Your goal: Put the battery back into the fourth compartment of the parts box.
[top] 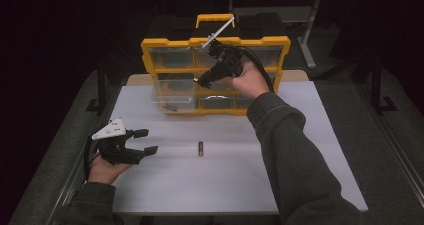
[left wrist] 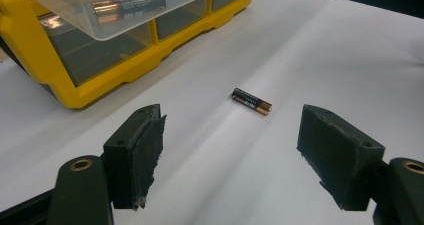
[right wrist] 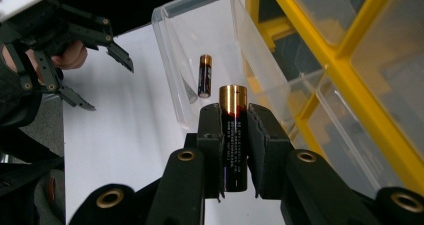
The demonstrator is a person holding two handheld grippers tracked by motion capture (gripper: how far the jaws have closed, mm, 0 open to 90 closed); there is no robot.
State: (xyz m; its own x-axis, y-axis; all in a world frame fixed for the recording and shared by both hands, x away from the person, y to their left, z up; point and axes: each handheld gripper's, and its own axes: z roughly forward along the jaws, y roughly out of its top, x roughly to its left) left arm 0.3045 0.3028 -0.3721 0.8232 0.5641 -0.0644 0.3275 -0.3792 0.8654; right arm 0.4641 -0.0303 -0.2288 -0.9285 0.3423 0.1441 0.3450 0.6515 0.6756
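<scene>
Over the far edge of the table [top: 310,150] | right gripper [right wrist: 234,116] clamps one battery [right wrist: 233,135] | batteries: three | drawer [right wrist: 200,30]: one | mid-table: one | left gripper [left wrist: 232,140] wide

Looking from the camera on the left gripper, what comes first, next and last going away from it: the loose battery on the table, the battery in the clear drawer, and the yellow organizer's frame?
1. Loose battery, on the white table just ahead of the left gripper.
2. Yellow organizer's frame, ahead to the left.
3. Battery in the clear drawer, top left, farthest.
</scene>
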